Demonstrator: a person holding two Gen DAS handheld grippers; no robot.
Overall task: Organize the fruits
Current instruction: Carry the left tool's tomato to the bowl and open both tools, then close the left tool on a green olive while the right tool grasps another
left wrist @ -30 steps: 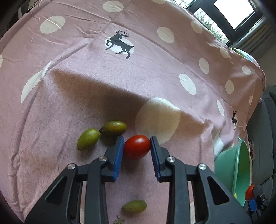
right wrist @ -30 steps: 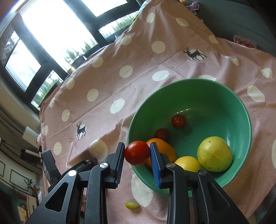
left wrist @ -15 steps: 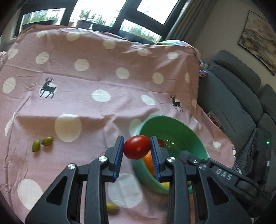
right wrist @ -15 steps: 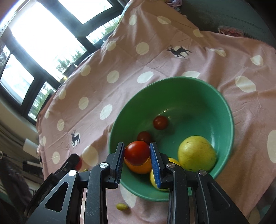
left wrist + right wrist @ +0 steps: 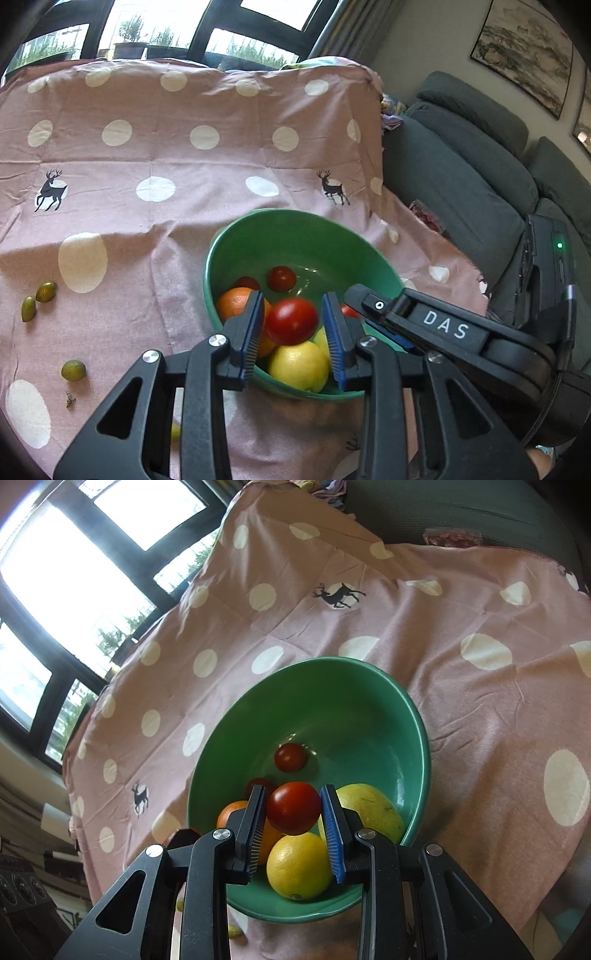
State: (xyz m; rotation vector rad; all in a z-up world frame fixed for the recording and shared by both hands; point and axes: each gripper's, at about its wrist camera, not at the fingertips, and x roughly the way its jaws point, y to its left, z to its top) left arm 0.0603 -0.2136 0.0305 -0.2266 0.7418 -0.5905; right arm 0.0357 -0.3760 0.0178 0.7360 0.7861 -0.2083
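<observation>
**Pink cloth nearly cleared, green bowl filling up**

Pink spotted cloth (image 5: 184, 206) covered the table, and the green bowl (image 5: 207, 273) stood on it. Inside the bowl already lay a yellow citrus (image 5: 299, 365), an orange (image 5: 236, 301) and 2 small tomatoes (image 5: 281, 277).

Both claws hung over the bowl's near rim. The left claw (image 5: 291, 306) had just been easing its jaws apart. They stood slightly spread, with a red tomato (image 5: 291, 321) between them that looked barely gripped, if at all. The right claw (image 5: 293, 794) pinched a second tomato (image 5: 293, 806) firmly.

By my reading the job was well along, with both tomatoes about to drop in. Still out on the cloth, well apart from the bowl, lay 3 little green fruits (image 5: 45, 291).
</observation>
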